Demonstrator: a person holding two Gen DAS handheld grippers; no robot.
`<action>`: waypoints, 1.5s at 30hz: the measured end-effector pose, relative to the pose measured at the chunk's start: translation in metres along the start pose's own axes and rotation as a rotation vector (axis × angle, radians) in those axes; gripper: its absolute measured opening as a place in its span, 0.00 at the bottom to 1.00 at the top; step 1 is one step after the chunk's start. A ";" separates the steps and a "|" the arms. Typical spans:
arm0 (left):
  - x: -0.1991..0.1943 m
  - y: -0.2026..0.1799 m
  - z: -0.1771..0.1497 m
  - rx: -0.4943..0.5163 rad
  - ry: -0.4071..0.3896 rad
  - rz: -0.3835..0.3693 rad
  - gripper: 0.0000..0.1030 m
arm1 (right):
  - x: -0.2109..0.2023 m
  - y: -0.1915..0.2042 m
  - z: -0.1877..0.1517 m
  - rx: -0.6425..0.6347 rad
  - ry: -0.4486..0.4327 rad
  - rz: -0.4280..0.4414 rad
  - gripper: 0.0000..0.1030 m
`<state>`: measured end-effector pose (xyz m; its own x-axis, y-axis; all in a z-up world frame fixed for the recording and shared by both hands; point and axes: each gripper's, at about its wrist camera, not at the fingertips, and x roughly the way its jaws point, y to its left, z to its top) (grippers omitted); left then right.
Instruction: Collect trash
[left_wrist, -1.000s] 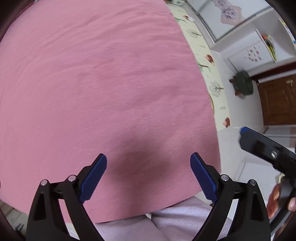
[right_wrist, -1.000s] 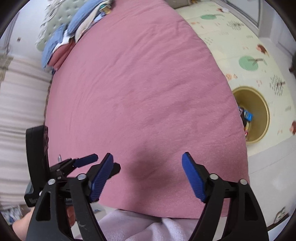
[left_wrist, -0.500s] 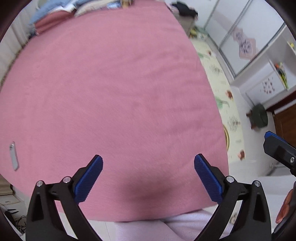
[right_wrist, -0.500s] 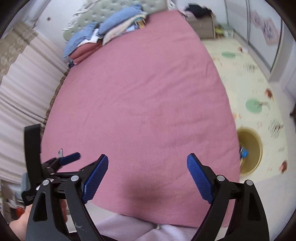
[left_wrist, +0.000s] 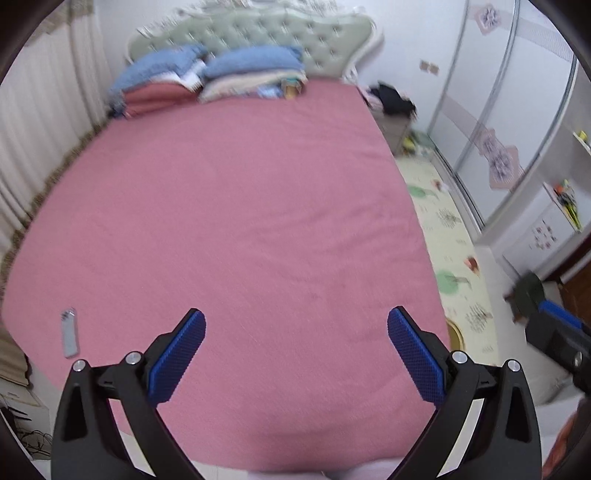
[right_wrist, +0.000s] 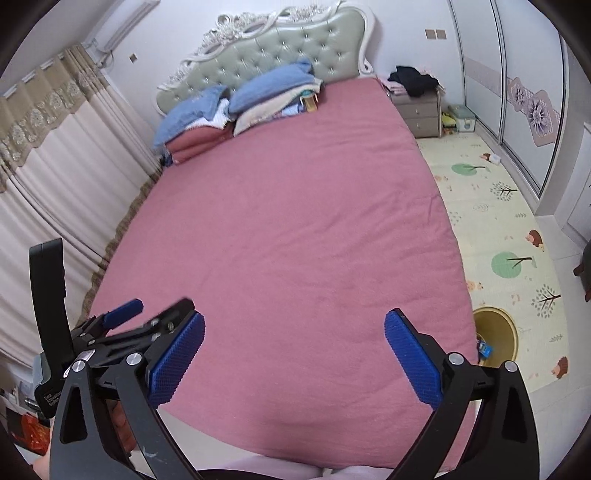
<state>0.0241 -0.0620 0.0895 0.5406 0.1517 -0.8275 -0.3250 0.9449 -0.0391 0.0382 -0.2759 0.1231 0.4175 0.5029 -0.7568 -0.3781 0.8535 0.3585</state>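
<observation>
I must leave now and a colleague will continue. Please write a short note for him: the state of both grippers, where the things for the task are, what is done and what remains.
Left gripper: open, holding nothing, above the foot of the pink bed.
Right gripper: open, holding nothing, also above the foot of the bed.
Yellow bin: on the floor mat, right of the bed; some items are already inside.
Small grey object: lies on the bed near its left edge; too blurred to identify.
Done: apparently some trash binned.
Left: check the grey object; no other trash visible on the bed.
</observation>
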 end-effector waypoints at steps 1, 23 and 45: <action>-0.004 0.002 0.001 -0.005 -0.017 0.015 0.96 | -0.002 0.005 -0.003 -0.004 -0.012 0.008 0.92; -0.008 0.059 0.008 -0.123 -0.039 0.019 0.96 | -0.003 0.048 -0.011 -0.084 -0.068 0.059 0.92; -0.006 0.063 0.013 -0.133 -0.037 0.017 0.96 | 0.001 0.037 -0.011 -0.052 -0.053 0.036 0.92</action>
<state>0.0103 0.0000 0.0995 0.5616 0.1807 -0.8074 -0.4331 0.8957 -0.1008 0.0157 -0.2455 0.1298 0.4452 0.5407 -0.7137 -0.4353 0.8273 0.3552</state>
